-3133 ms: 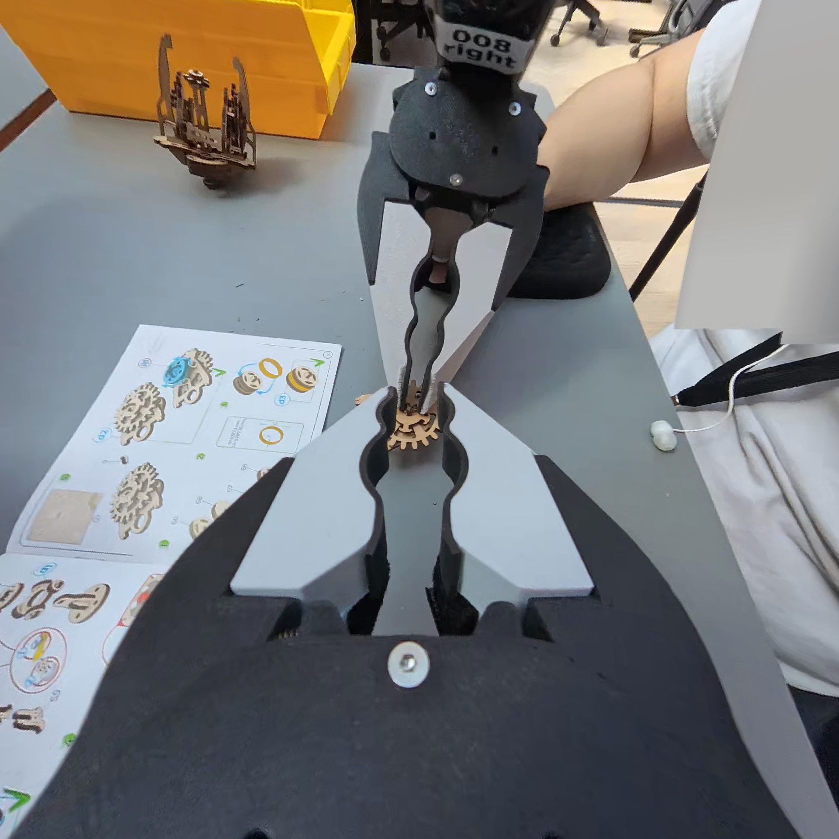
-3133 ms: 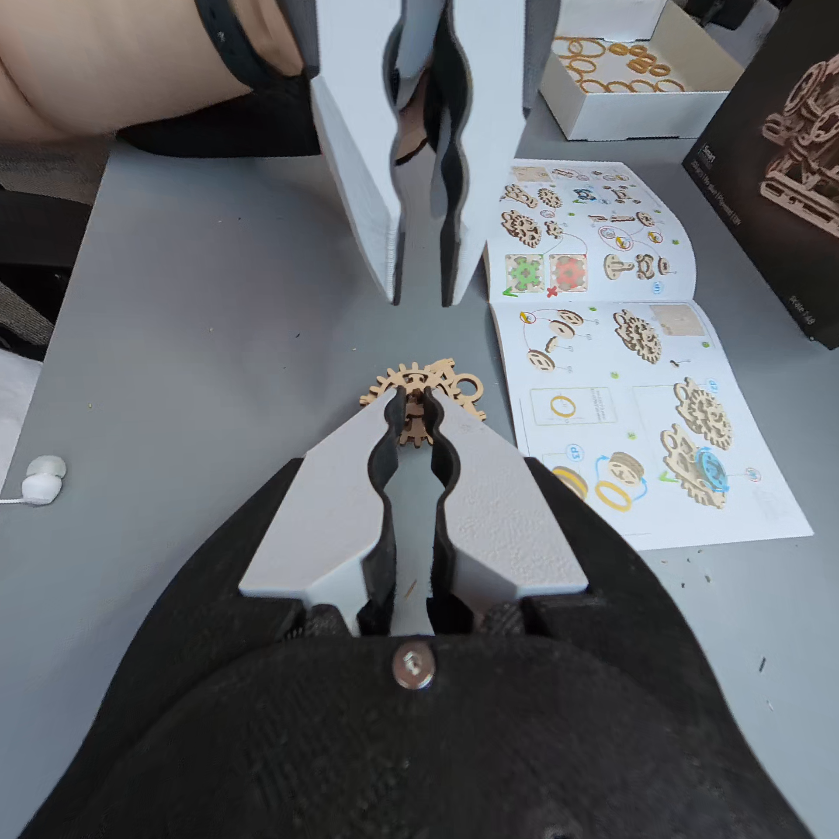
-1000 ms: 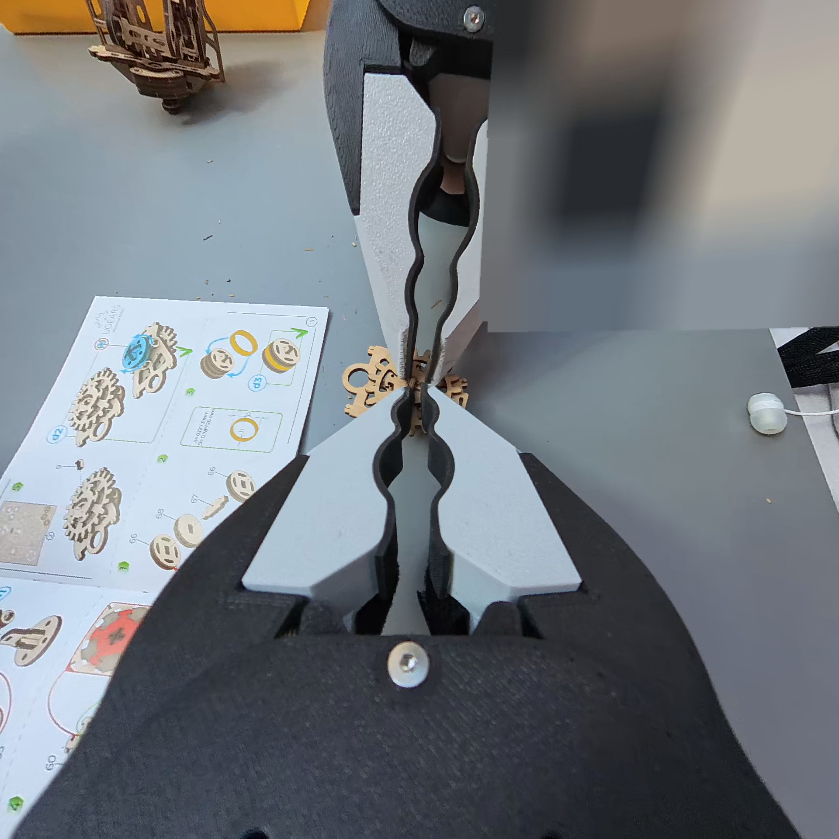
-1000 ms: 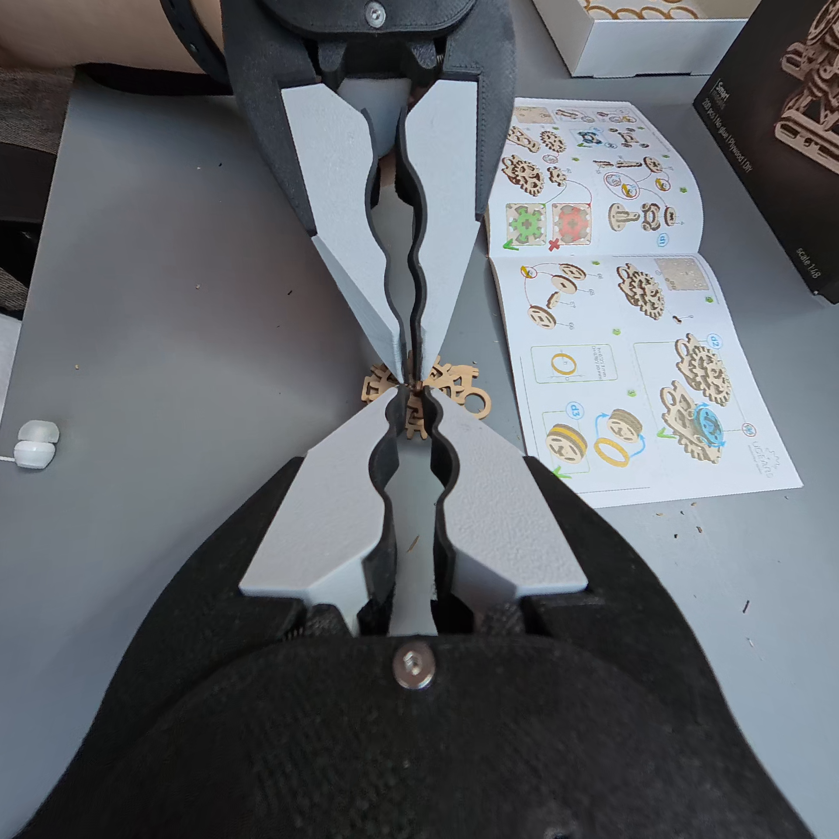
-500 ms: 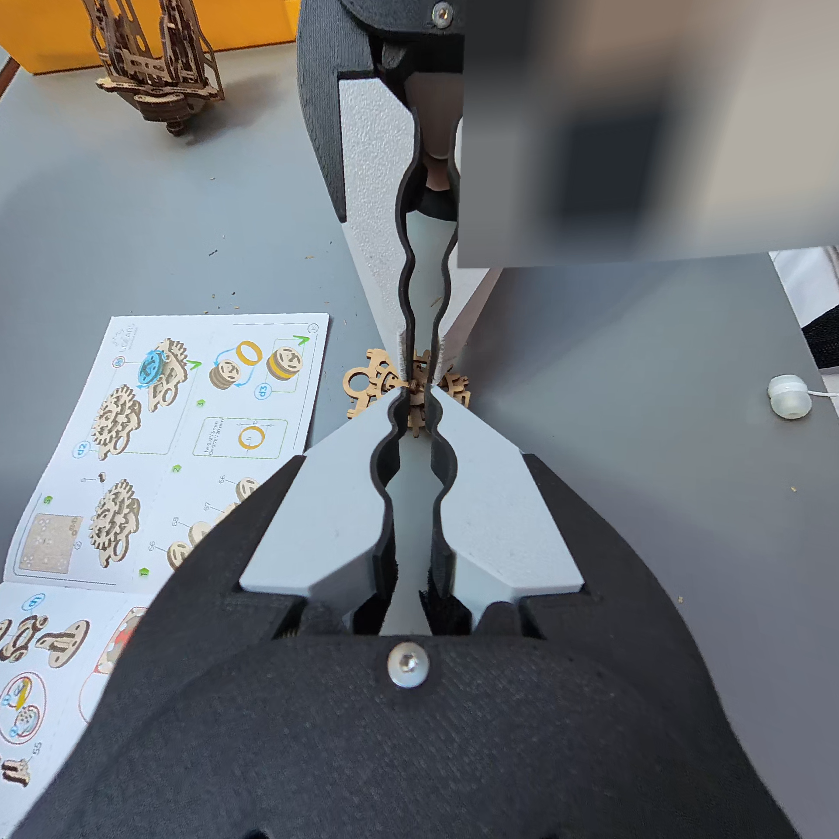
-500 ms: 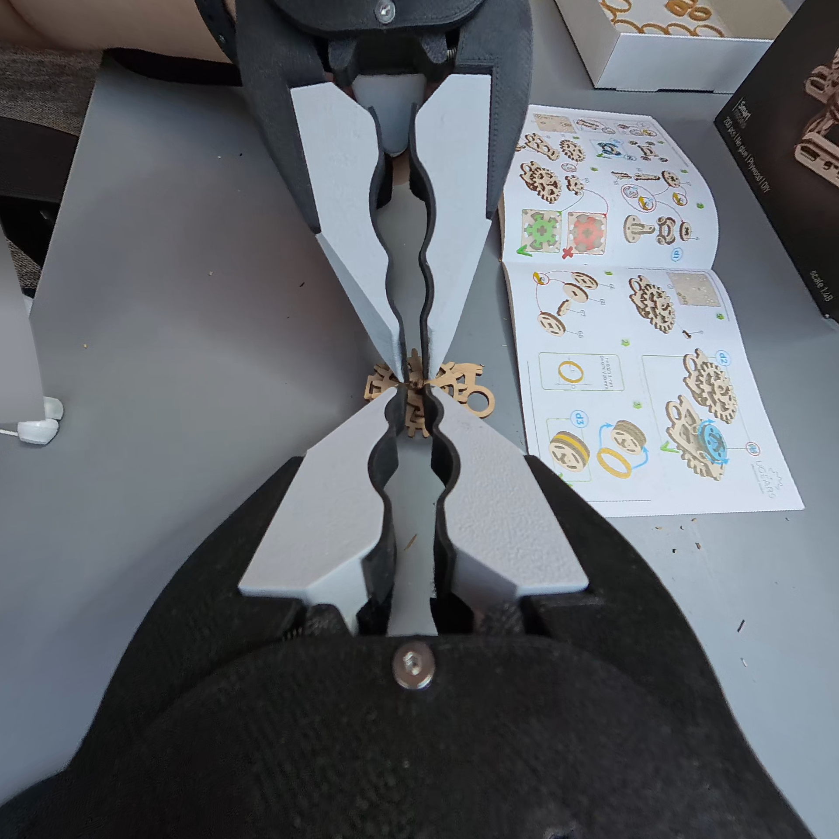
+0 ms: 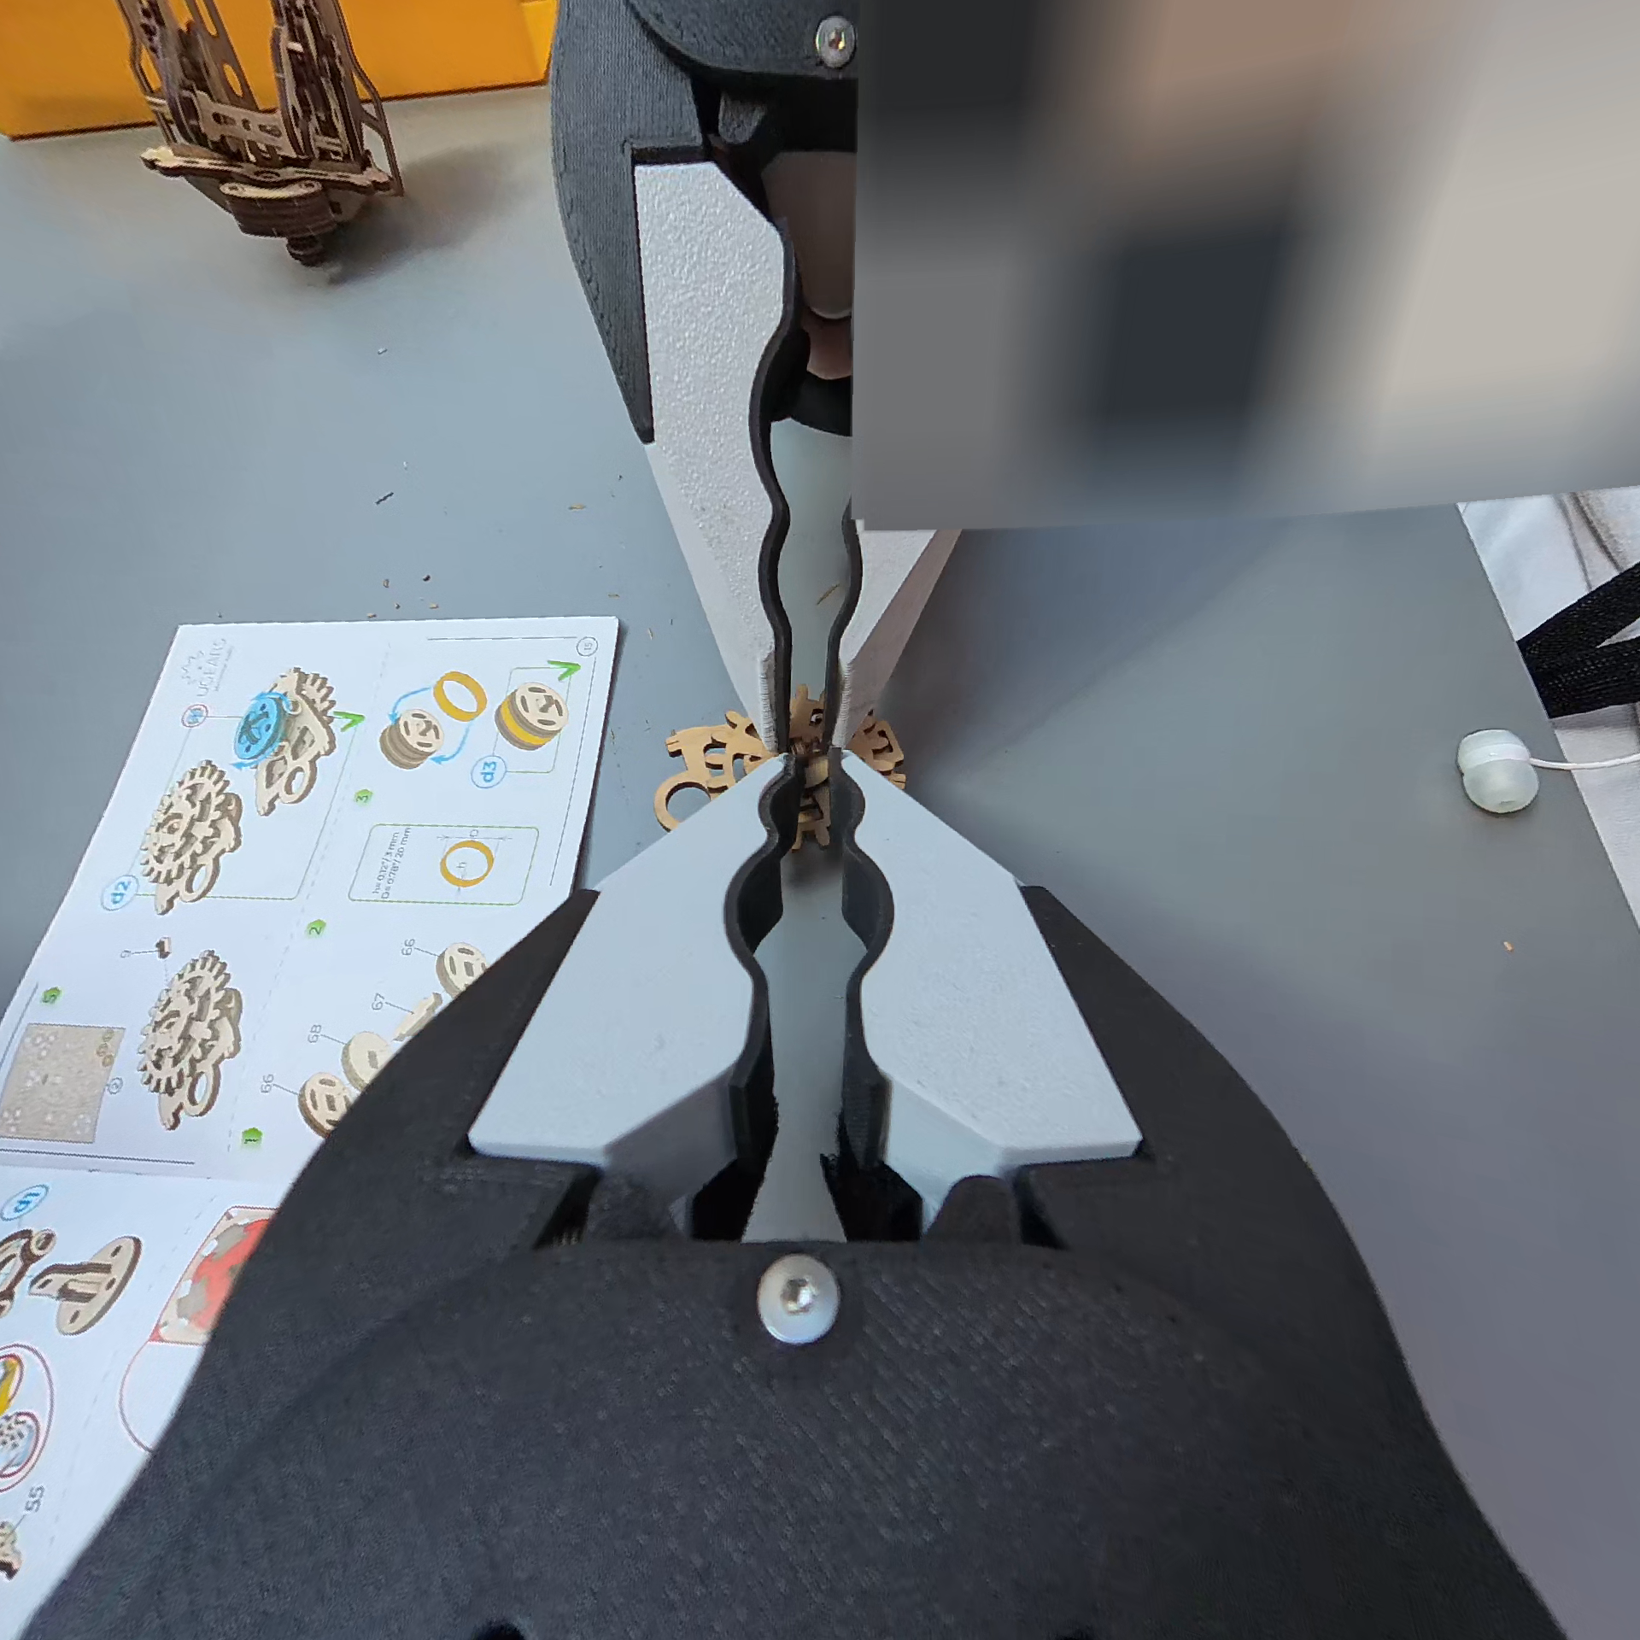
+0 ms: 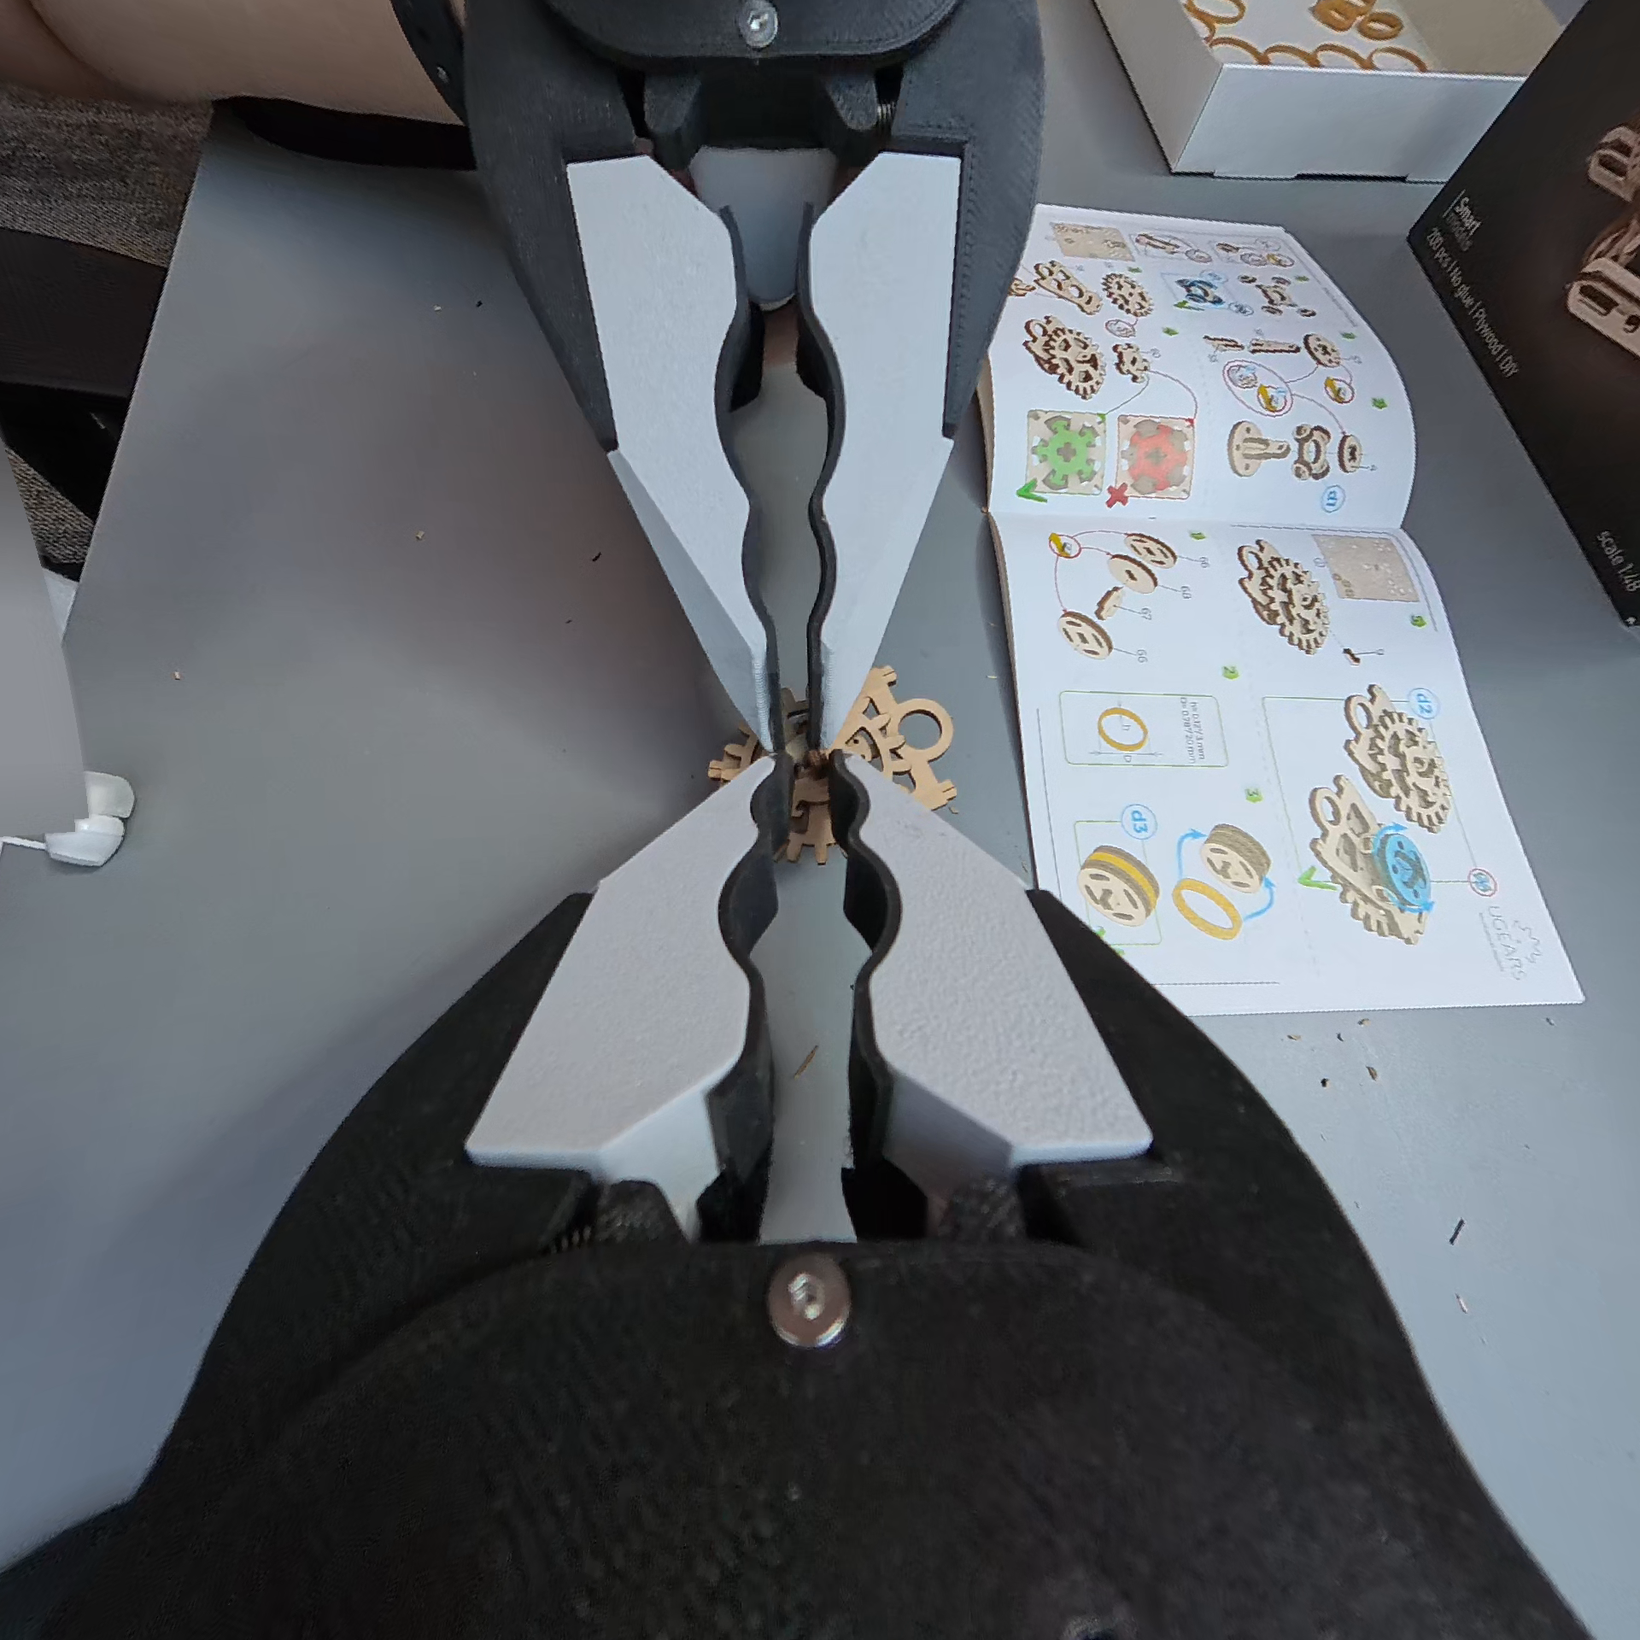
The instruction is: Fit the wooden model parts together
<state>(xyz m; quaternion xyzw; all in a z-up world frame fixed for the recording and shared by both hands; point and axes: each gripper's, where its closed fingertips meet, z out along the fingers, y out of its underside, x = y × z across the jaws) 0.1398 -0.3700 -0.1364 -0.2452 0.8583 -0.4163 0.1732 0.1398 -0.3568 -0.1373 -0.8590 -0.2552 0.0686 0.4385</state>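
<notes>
Tip to tip over the grey surface (image 8: pixel 355 710), the left hand-held gripper (image 7: pixel 803 781) pinches a small wooden gear (image 7: pixel 812 812) upright while the right hand-held gripper (image 8: pixel 799 781) nips the same stack on the flat gear plate (image 8: pixel 896 737), presumably steadying both for pressing together.

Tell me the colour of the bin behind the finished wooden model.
Yellow bin, seen best in the left wrist view.

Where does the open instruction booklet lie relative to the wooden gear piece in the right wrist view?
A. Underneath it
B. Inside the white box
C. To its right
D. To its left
C: the instruction booklet lies flat on the table right of the wooden gear piece, apart from it.
</notes>
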